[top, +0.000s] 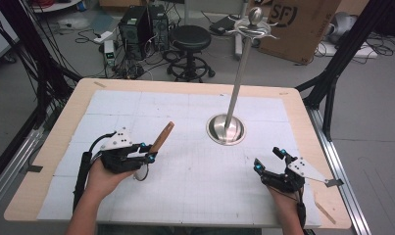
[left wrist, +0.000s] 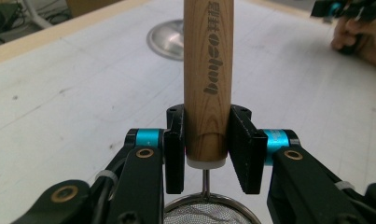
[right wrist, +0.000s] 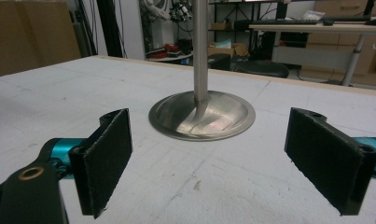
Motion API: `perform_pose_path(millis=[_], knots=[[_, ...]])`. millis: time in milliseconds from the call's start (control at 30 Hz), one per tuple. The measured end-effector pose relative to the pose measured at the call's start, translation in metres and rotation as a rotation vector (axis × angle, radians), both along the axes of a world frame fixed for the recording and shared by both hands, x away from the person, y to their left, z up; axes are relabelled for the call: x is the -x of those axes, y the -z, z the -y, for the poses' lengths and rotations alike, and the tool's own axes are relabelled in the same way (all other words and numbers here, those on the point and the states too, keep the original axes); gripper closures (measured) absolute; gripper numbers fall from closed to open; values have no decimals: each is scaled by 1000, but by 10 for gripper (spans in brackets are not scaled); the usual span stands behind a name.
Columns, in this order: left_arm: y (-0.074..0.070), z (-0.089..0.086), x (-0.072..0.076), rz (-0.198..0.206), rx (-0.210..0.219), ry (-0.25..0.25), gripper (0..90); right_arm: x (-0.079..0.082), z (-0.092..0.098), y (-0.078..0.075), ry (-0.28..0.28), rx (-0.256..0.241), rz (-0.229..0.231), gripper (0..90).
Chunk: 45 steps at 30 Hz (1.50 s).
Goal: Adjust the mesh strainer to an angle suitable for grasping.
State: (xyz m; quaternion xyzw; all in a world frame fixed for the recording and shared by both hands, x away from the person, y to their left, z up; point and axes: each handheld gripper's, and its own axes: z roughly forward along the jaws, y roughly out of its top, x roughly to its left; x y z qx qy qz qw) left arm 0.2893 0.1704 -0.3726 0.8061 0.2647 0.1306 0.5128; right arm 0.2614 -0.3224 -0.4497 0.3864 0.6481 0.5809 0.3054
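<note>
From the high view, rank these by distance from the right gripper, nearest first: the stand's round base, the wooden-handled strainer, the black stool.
1. The stand's round base: up and to the left of the right gripper, on the white mat.
2. The wooden-handled strainer: across the table, clamped in the left gripper.
3. The black stool: on the floor beyond the table's far edge.

My left gripper (left wrist: 206, 149), black with turquoise joints and brass rivets, clamps a light wooden strainer handle (left wrist: 208, 74) printed with grey lettering; beyond, a silver stand (right wrist: 202, 114) gleams on the white gridded mat (top: 195, 171).
</note>
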Motion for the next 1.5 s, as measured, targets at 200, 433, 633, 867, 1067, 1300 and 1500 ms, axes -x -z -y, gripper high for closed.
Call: perform_pose_path(millis=[200,433,633,867,1067,1300,1500], knots=[[-3,2,4,32,46,26,688,-1,2,-1,1,-11,-3,140],[-4,3,8,71,76,50,688,0,4,-4,2,-27,4,140],[-3,3,8,88,111,70,688,0,3,-4,-5,-24,3,140],[-1,4,7,95,144,85,688,5,6,-8,-16,-30,15,140],[2,7,5,109,197,112,688,8,8,-11,-19,-35,26,140],[3,7,5,115,199,124,688,6,6,-9,-24,-34,10,140],[2,6,6,122,211,121,688,6,2,-9,-41,-37,7,140]])
